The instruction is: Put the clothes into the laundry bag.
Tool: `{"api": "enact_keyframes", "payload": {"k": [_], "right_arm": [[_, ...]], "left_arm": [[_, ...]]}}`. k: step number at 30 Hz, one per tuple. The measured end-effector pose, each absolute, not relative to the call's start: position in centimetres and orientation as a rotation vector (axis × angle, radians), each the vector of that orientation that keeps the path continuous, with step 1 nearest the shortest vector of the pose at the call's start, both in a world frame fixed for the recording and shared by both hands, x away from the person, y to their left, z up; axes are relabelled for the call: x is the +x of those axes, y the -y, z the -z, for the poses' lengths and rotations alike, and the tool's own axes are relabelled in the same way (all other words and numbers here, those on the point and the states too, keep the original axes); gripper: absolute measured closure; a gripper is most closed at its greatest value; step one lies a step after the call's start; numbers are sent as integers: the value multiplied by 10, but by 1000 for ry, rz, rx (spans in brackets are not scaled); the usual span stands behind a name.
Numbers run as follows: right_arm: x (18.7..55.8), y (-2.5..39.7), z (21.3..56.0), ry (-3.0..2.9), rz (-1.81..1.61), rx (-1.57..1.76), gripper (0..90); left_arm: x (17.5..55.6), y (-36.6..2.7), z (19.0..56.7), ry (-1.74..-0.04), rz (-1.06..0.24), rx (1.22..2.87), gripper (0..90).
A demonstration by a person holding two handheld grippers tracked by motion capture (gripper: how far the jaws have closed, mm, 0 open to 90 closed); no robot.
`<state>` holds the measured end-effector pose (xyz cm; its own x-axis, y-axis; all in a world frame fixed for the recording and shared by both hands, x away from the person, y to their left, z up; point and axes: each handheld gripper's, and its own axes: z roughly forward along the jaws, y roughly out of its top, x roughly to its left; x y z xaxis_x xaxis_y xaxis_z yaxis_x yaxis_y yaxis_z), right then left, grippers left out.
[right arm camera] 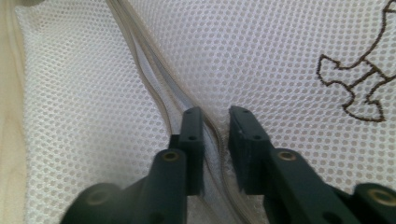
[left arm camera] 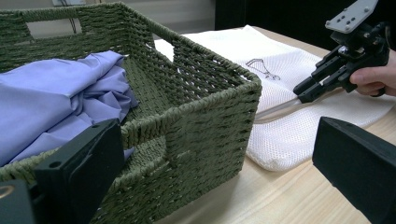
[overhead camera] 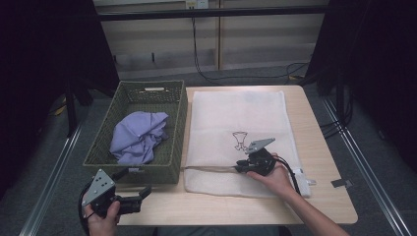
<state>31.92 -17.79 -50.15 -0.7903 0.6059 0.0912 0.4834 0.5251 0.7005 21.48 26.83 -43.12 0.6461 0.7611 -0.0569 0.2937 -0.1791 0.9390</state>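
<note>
My right gripper (overhead camera: 241, 168) sits on the mesh bag (overhead camera: 216, 118), low on its near half, by the zipper (right arm camera: 163, 100) opening. In the right gripper view my jaws stand a little apart, one on each side of the raised upper lip of the opening, mesh bunched between them; I can't tell if they pinch it yet. Gap is narrow but visible. From the left gripper view the right gripper (left arm camera: 310, 91) tips touch the bag's (left arm camera: 285, 135) slit edge, and the lip looks lifted slightly there. My right hand (overhead camera: 276, 179) comes in from the lower right.

Bag lies flat on the table (overhead camera: 324, 147), right of the basket (overhead camera: 174, 162), touching or just beside its right wall. Brown line drawing (overhead camera: 239, 139) on the bag, just above the right gripper.

My left gripper (overhead camera: 140, 196) hovers at the table's near left corner, just in front of the basket's near wall, pointing right. Jaws wide apart, nothing between them; the left gripper view shows the basket (left arm camera: 210, 121) corner and table between the two pads. Left hand (overhead camera: 101, 219) at the bottom edge.

Basket holds a crumpled lilac cloth (overhead camera: 137, 137), lying toward the near-left part, well apart from both grippers. Cloth (left arm camera: 56, 102) sits below the rim.
</note>
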Motion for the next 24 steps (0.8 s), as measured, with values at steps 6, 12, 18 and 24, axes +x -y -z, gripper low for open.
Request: {"api": "enact_keyframes", "payload": {"k": [6, 12, 18, 24], "right_arm": [[320, 179, 502, -2585, -1121, 945, 878], [322, 180, 502, -2600, -1131, 971, 887], [324, 181, 497, -2587, -1149, 992, 890], [324, 185, 490, -2568, -1184, 977, 890]], "left_arm": [[216, -268, 431, -852, -522, 1761, 23], [216, -269, 431, -857, -532, 1748, 24], [216, -271, 430, -845, -527, 1741, 25], [217, -270, 431, -855, -530, 1749, 25]]}}
